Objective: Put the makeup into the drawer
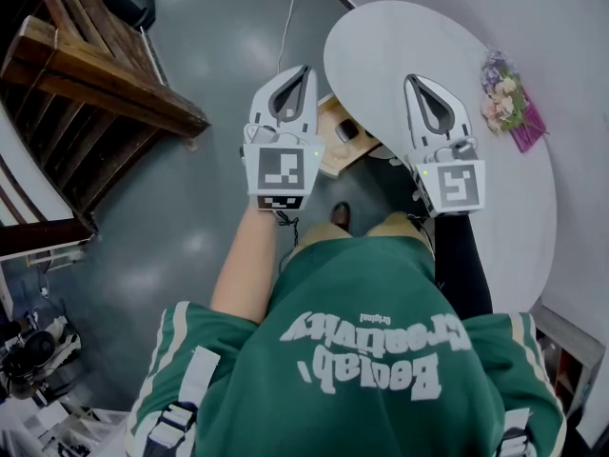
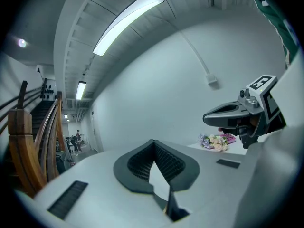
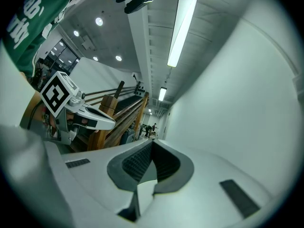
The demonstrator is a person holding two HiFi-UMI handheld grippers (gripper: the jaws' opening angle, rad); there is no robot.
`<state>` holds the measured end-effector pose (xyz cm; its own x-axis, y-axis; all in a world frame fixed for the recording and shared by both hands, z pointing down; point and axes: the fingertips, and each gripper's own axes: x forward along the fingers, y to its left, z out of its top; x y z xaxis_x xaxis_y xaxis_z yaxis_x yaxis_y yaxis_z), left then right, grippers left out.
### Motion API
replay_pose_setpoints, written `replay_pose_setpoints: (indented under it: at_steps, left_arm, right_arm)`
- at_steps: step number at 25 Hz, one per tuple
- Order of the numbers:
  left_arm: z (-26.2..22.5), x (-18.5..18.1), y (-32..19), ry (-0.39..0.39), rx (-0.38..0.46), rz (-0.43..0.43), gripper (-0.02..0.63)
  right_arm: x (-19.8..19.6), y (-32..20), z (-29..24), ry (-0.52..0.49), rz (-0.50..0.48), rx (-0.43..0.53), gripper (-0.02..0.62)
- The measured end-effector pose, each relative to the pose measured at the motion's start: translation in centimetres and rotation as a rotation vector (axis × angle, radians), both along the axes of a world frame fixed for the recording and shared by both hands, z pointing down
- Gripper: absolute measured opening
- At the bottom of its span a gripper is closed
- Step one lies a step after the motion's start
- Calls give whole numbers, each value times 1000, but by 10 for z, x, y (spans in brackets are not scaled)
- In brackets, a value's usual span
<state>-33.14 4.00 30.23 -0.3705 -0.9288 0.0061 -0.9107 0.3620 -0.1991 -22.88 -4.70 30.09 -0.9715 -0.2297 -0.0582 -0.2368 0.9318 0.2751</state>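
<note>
In the head view both grippers are held out level, side by side above the floor and the table's edge. My left gripper [image 1: 304,70] is shut, its jaws meeting at the tip with nothing between them. My right gripper [image 1: 410,80] is shut and empty too, over the rim of the round white table [image 1: 381,46]. Between them, lower down, a small wooden drawer box [image 1: 333,146] shows with a dark item [image 1: 347,131] in it, too small to identify. The left gripper view shows its shut jaws [image 2: 154,142] and the right gripper [image 2: 223,115] beside them.
A bunch of artificial flowers [image 1: 504,98] with a pink wrap lies on the table's far right. A wooden staircase [image 1: 95,74] stands at the left over the grey floor [image 1: 209,55]. A white wall curves behind the table. A shoe [image 1: 340,215] shows below the grippers.
</note>
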Motion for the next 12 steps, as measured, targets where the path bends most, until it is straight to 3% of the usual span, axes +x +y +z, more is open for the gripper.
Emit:
replay_pose_setpoints:
  at_steps: [12]
  left_arm:
    - [1, -4, 6, 10, 3, 13, 15]
  right_arm:
    - [-3, 4, 1, 24, 13, 19, 9]
